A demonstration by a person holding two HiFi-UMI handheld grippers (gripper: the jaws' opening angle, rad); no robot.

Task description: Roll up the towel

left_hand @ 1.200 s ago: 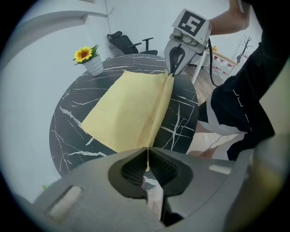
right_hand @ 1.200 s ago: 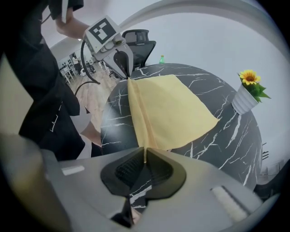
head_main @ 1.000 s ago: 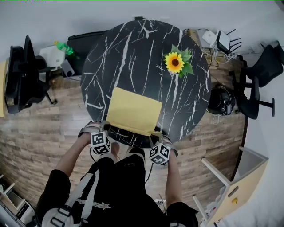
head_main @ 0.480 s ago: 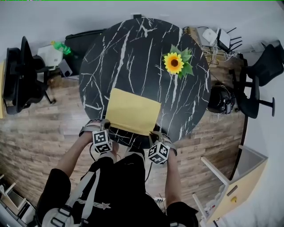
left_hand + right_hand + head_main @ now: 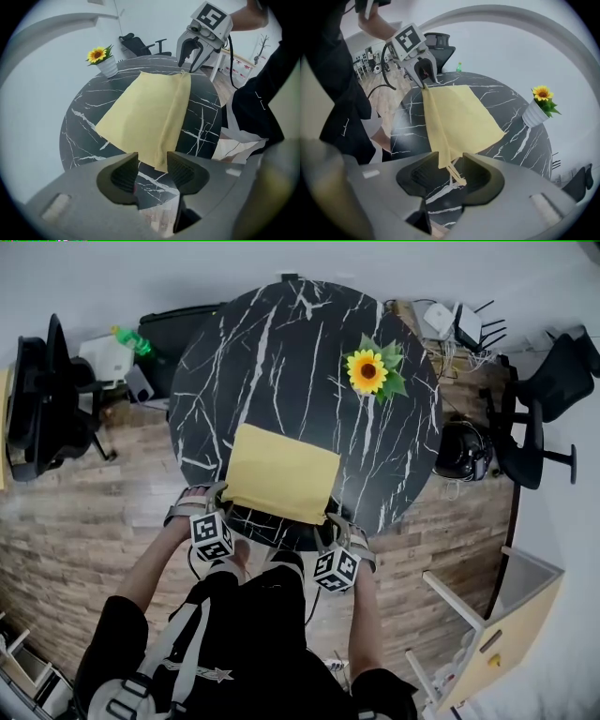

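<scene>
Yellow towel, frame centre: near edge turned over once (most rolling remains). The jaws of left gripper and right gripper have just been opening, and the towel's corners lie loose between them.

The jaws of the left gripper and right gripper have just been opening around the near corners of the towel. Ahead of them the counter is open. A sunflower pot stands far ahead of the right gripper.

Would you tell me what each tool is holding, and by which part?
Nothing is held. The left tool and right tool have just been opening their jaws; the towel corners lie between them, ungripped.
</scene>
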